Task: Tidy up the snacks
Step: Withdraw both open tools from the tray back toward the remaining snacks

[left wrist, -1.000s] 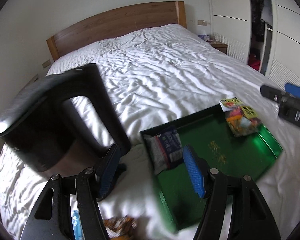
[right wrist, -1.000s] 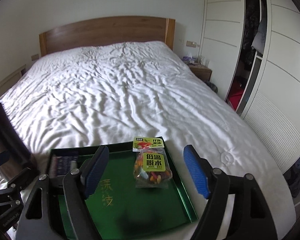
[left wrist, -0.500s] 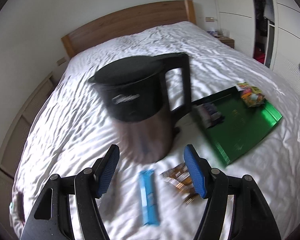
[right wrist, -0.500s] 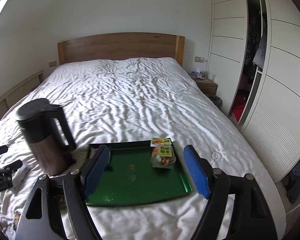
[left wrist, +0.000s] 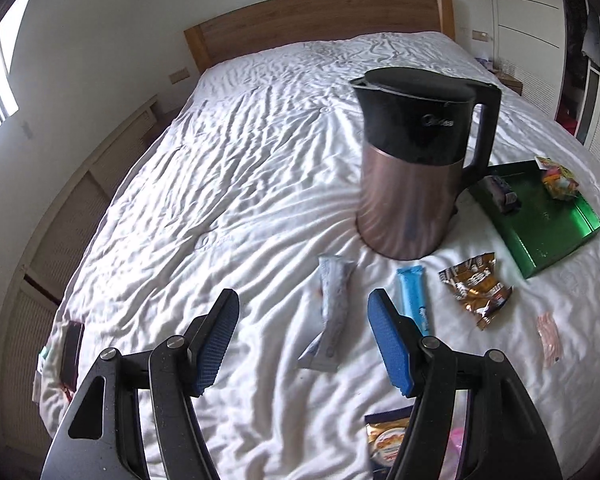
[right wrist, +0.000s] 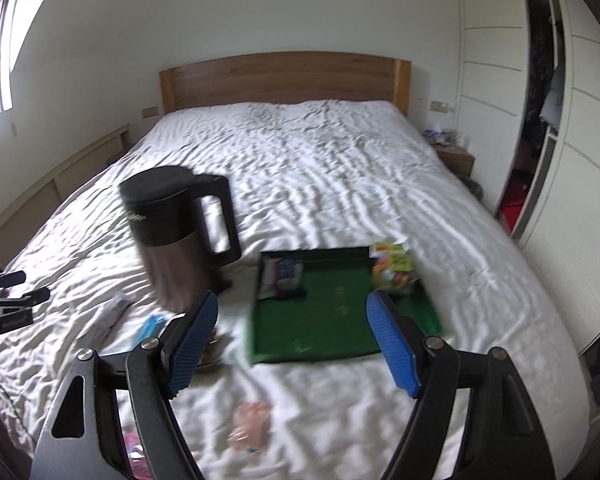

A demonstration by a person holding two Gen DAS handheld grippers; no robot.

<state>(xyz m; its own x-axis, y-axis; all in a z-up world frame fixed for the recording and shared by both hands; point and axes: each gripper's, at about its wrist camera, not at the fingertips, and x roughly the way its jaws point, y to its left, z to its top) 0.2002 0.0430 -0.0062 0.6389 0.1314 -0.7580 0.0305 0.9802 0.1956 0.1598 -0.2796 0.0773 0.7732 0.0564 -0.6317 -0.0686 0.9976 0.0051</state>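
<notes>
My left gripper point(left wrist: 302, 338) hangs wide open and empty over the rumpled white bed point(left wrist: 236, 184), its blue pads either side of a pale grey-white snack sachet point(left wrist: 329, 312) lying flat just short of the copper-and-black electric kettle point(left wrist: 414, 168), with a light blue stick packet point(left wrist: 414, 298) and a crinkled brown-gold wrapper point(left wrist: 476, 286) beside it towards the bed's right edge. My right gripper point(right wrist: 290, 338) is likewise spread wide with nothing in it, above the shallow green tray point(right wrist: 340, 320) resting near the foot of the bed. A dark blue packet point(right wrist: 284, 274) lies in the tray's far left corner and a yellow-green bag of mixed dried snacks point(right wrist: 392, 270) in its far right corner.
</notes>
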